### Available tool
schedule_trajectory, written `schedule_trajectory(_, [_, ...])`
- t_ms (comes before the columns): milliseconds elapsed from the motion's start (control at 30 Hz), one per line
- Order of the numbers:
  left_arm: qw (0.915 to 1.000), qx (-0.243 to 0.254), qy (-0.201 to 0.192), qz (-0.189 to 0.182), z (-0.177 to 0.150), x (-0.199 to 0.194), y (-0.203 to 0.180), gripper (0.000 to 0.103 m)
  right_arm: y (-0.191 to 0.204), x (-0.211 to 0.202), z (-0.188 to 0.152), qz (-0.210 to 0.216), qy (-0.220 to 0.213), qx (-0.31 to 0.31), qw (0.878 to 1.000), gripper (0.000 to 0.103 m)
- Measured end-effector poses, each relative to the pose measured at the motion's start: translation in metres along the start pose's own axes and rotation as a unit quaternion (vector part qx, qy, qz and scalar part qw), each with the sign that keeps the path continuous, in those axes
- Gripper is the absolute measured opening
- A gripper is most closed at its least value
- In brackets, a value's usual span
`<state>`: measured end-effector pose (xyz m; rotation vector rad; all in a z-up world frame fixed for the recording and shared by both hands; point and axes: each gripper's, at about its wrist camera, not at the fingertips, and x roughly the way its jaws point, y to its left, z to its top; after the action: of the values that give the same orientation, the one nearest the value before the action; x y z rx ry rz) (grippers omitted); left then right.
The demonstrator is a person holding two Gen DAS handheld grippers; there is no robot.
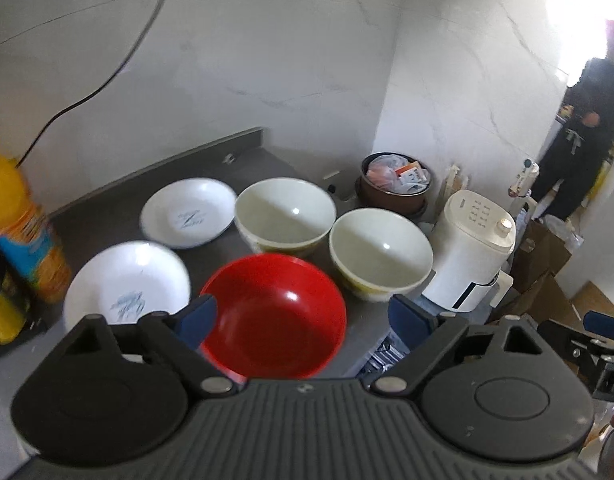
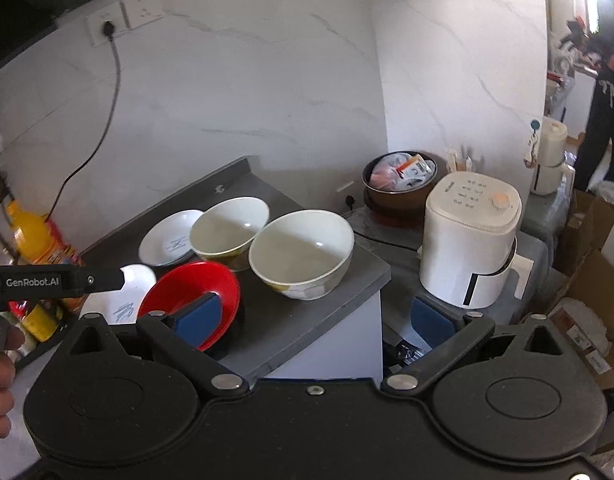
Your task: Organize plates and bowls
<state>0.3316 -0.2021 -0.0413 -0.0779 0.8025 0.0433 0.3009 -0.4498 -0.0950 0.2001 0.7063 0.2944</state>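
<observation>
- Crockery sits spread over the dark grey table [image 2: 307, 320]: a red bowl [image 1: 275, 316] at the front edge, two cream bowls behind it, the left one [image 1: 285, 216] and the right one [image 1: 381, 254] near the right edge, and two white plates on the left side, the near one [image 1: 127, 284] and the far one [image 1: 189, 212] toward the back edge.
- My left claw [image 1: 303, 316] hangs wide open over the red bowl, holding nothing.
- My right claw [image 2: 319, 316] is also wide open and empty, off the table's front right corner.
- The cream bowls look like thick glazed ceramic: I'd judge them heavy, stiff, slick and breakable.
- The red bowl may be light lacquered plastic, though blur leaves me unsure.
- I'd pinch each bowl across its rim wall, one pad inside and one outside.
- The plates lie flat, so their raised edge is the only purchase.
</observation>
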Motion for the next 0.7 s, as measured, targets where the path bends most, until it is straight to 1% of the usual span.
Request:
schedule_trajectory(67, [0.9997, 0.015, -0.004, -0.016, 0.007, 0.014, 0.001, 0.088, 0.0, 0.009, 0.002, -0.006, -0.003, 0.01, 1.0, 0.098])
schedule_trajectory(167, [0.9989, 0.033, 0.014, -0.03, 0.019, 0.036, 0.001, 0.085, 0.005, 0.023, 0.008, -0.031, -0.006, 0.014, 0.999, 0.098])
schedule_trajectory(233, [0.9978, 0.045, 0.016, -0.045, 0.025, 0.048, 0.003, 0.084, 0.006, 0.028, 0.012, -0.038, -0.01, 0.025, 0.999, 0.098])
schedule_trajectory(300, [0.9964, 0.066, 0.021, -0.048, 0.031, 0.062, 0.002, 0.078, 0.01, 0.037, 0.015, -0.043, -0.01, 0.031, 0.999, 0.098])
schedule_trajectory(367, [0.9956, 0.068, 0.03, -0.058, 0.037, 0.075, 0.004, 0.076, 0.012, 0.046, 0.018, -0.054, -0.008, 0.033, 0.998, 0.098])
schedule_trajectory(433, [0.9947, 0.066, 0.034, -0.072, 0.042, 0.085, 0.005, 0.075, 0.013, 0.053, 0.021, -0.056, -0.009, 0.041, 0.998, 0.098])
schedule_trajectory(467, [0.9944, 0.069, 0.035, -0.073, 0.045, 0.09, 0.005, 0.073, 0.013, 0.057, 0.021, -0.057, -0.008, 0.044, 0.997, 0.098])
schedule_trajectory(500, [0.9942, 0.07, 0.037, -0.074, 0.048, 0.095, 0.006, 0.069, 0.014, 0.061, 0.022, -0.059, -0.007, 0.047, 0.997, 0.097])
schedule_trajectory(633, [0.9926, 0.08, 0.037, -0.084, 0.056, 0.111, 0.006, 0.062, 0.015, 0.077, 0.025, -0.074, 0.0, 0.054, 0.996, 0.09])
schedule_trajectory(700, [0.9916, 0.075, 0.044, -0.095, 0.06, 0.12, 0.006, 0.057, 0.016, 0.084, 0.027, -0.085, 0.003, 0.052, 0.995, 0.09])
